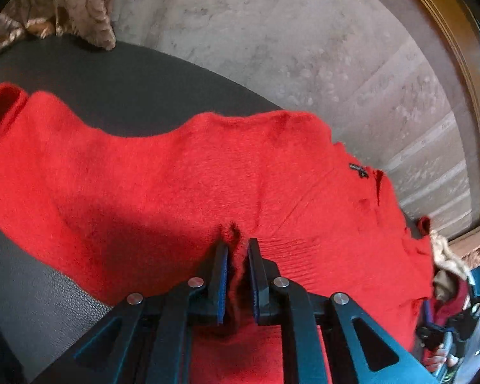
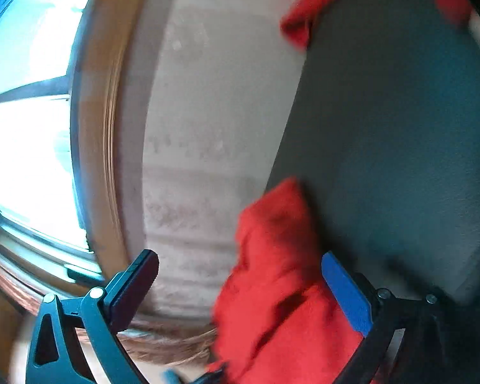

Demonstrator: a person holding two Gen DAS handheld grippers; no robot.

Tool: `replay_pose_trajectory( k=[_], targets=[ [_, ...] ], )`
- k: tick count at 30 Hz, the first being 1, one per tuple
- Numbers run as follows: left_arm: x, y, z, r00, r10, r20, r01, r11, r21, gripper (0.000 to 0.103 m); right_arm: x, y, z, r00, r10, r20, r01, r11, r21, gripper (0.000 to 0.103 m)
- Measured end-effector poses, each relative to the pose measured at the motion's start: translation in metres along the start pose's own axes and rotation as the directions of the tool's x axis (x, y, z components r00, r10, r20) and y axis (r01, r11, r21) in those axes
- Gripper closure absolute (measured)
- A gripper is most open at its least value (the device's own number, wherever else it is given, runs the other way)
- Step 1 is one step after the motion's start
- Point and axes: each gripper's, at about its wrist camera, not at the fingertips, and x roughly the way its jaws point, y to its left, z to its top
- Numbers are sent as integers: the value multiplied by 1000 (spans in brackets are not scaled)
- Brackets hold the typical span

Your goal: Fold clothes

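The left gripper (image 1: pixel 238 240) has its jaws drawn nearly together, pinching a small ridge of the red sweater (image 1: pixel 182 176). The right gripper (image 2: pixel 240 265) has its jaws spread wide; a bunch of sweater fabric lies between them, against the blue pad on one side, but is not clamped. The sweater lies spread over the dark worktop (image 1: pixel 137 73), its neck label (image 1: pixel 358 171) facing up and one sleeve trailing to the left.

To fold cleanly, keep the pinch firm, carry the fabric low and level, and close the right jaws only on a single edge, not a bunch.

Beyond the worktop: a pale textured wall (image 1: pixel 304 48), a wood-framed window (image 2: pixel 32 128), a brown patterned cloth (image 1: pixel 80 6).
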Motion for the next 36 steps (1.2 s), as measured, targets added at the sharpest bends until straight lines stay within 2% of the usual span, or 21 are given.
replay_pose_trajectory(
  k=[3, 4, 6, 8, 10, 11, 14, 16, 18, 19, 21, 22, 23, 24, 26, 27, 29, 30, 33, 35, 36],
  targets=[
    [1, -1, -1, 1000, 15, 0, -15, 1000, 20, 91, 0, 3, 7, 986, -137, -92, 126, 985, -115, 0],
    [1, -1, -2, 1000, 20, 0, -20, 999, 26, 91, 0, 13, 10, 978, -180, -107, 155, 965, -210, 0],
    [1, -2, -2, 1000, 29, 1, -29, 999, 39, 91, 9, 40, 15, 960, -255, -114, 187, 890, -415, 2],
    [1, 0, -2, 1000, 18, -1, -18, 1000, 26, 91, 29, 59, 24, 942, -315, -114, 206, 814, -543, 15],
    [1, 4, -2, 1000, 1, -4, -1, 1000, 6, 90, 59, 64, 39, 920, -362, -148, 215, 784, -582, 39],
    [1, 4, -2, 1000, -2, -5, 2, 1000, 5, 90, 75, 63, 47, 909, -389, -154, 235, 779, -581, 42],
    [1, 1, -2, 1000, 5, -2, -5, 1000, 24, 90, 116, 52, 59, 872, -451, -194, 274, 775, -570, 45],
    [1, -1, -3, 1000, 16, 1, -16, 999, 43, 90, 135, 46, 52, 847, -468, -252, 253, 772, -583, 45],
    [1, -4, -3, 1000, 31, 3, -31, 997, 65, 90, 150, 37, 42, 805, -509, -305, 245, 753, -610, 44],
    [0, -6, -3, 999, 39, 4, -39, 996, 76, 90, 153, 35, 36, 793, -523, -313, 241, 740, -627, 43],
    [-1, -12, -3, 998, 63, 9, -63, 992, 113, 90, 153, 39, 29, 794, -518, -319, 215, 729, -649, 43],
    [-2, -16, -3, 997, 76, 17, -78, 987, 140, 92, 152, 39, 29, 791, -515, -329, 213, 738, -641, 53],
    [-5, -21, -4, 997, 78, 29, -81, 983, 165, 92, 152, 40, 29, 787, -523, -328, 215, 731, -648, 68],
    [-9, -25, -4, 997, 71, 40, -77, 980, 186, 92, 151, 41, 29, 777, -534, -333, 211, 719, -662, 94],
    [-18, -31, -3, 997, 48, 68, -61, 975, 213, 92, 139, 50, 31, 797, -535, -280, 215, 685, -696, 93],
    [-26, -30, 1, 996, 10, 89, -28, 981, 194, 92, 132, 57, 34, 821, -516, -246, 211, 674, -707, 93],
    [-39, -25, 12, 991, -56, 119, 39, 990, 139, 92, 127, 63, 40, 837, -509, -201, 230, 660, -715, 94],
    [-43, -24, 17, 989, -60, 133, 44, 992, 121, 92, 125, 66, 42, 844, -505, -178, 239, 653, -718, 94],
    [-46, -21, 31, 989, -6, 151, -9, 995, 98, 93, 122, 61, 45, 818, -563, -119, 296, 588, -753, 94],
    [-29, -14, 33, 996, 59, 73, -65, 995, 74, 93, 125, 46, 49, 790, -603, -107, 339, 576, -744, 92],
    [-18, -11, 33, 995, 94, 24, -95, 994, 62, 94, 128, 38, 49, 782, -610, -124, 339, 585, -737, 88]
  ],
)
